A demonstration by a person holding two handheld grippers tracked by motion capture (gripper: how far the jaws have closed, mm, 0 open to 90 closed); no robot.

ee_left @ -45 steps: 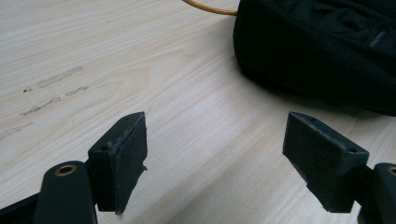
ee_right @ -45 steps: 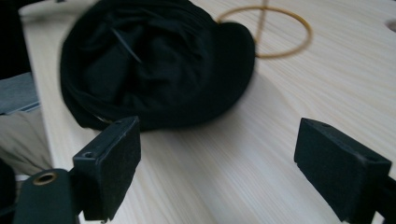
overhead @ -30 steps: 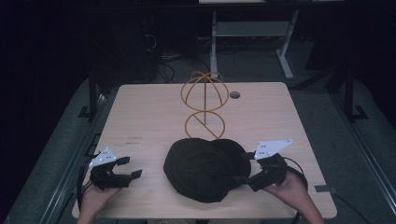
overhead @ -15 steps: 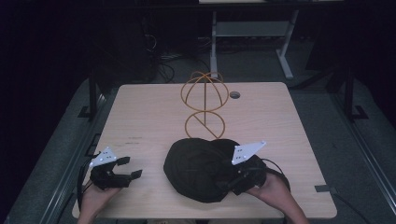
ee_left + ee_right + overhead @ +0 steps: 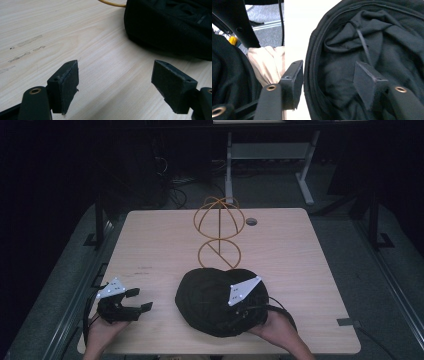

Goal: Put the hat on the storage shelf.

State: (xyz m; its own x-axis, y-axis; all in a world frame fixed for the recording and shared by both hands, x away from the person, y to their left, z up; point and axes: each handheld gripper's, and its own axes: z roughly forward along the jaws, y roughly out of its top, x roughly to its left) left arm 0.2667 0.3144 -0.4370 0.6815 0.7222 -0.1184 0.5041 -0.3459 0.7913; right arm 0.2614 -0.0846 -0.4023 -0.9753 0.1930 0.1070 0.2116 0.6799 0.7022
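A black cloth hat (image 5: 210, 300) lies opening-up on the wooden table (image 5: 165, 245), in front of a gold wire stand (image 5: 219, 232). My right gripper (image 5: 241, 317) sits over the hat's near right rim. In the right gripper view its jaws (image 5: 329, 82) straddle the rim (image 5: 310, 75), one pad outside and one inside the hat (image 5: 362, 37). They have just been closing, but a gap still shows beside the inner pad. My left gripper (image 5: 140, 300) rests at the table's near left, open, with bare wood between its pads (image 5: 117, 82). The hat (image 5: 170, 25) lies to its right.
A round cable hole (image 5: 251, 221) sits in the table's far right. A strip of grey tape (image 5: 345, 322) marks the near right corner. Past the near table edge, the right gripper view shows beige trousers (image 5: 267, 62) and floor. A white desk frame (image 5: 270, 155) stands behind.
My right gripper has moved left from beside the hat to over its near right rim, and its jaws have narrowed around the rim. The left gripper has stayed put.
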